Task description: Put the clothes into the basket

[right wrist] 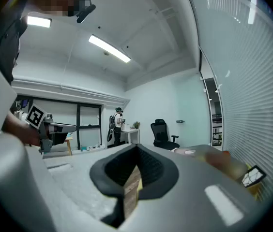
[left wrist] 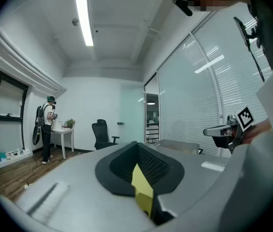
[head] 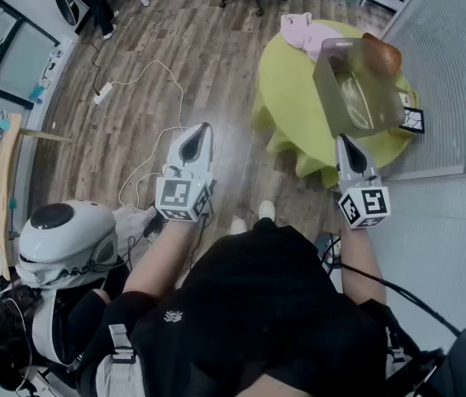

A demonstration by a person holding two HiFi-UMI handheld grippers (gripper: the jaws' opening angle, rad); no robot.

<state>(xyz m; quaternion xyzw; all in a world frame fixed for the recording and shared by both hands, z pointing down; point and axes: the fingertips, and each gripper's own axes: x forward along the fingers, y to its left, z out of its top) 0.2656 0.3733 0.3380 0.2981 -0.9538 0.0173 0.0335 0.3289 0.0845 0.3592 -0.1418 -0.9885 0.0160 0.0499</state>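
head view. upper right of the frame: pale pink clothes (head: 307,30), crumpled into a soft heap on the far rim of a round lime-green table (head: 287,81). just right of them, a translucent basket (head: 353,98), tilted, with something brown (head: 382,52) at its top edge. left gripper (head: 200,135) at centre-left over the wood floor (head: 175,48), clenched on nothing, well apart from the clothes. right gripper (head: 346,147) right of centre, also clenched and empty, tip near the table's near edge, just below the basket and touching neither.

left gripper view. jaws pressed together at lower centre, nothing between them. right gripper at the right edge.

right gripper view. jaws together, empty. beyond them, right of centre, the clothes as a small pink patch. basket beside them, blurred, toward the lower right.
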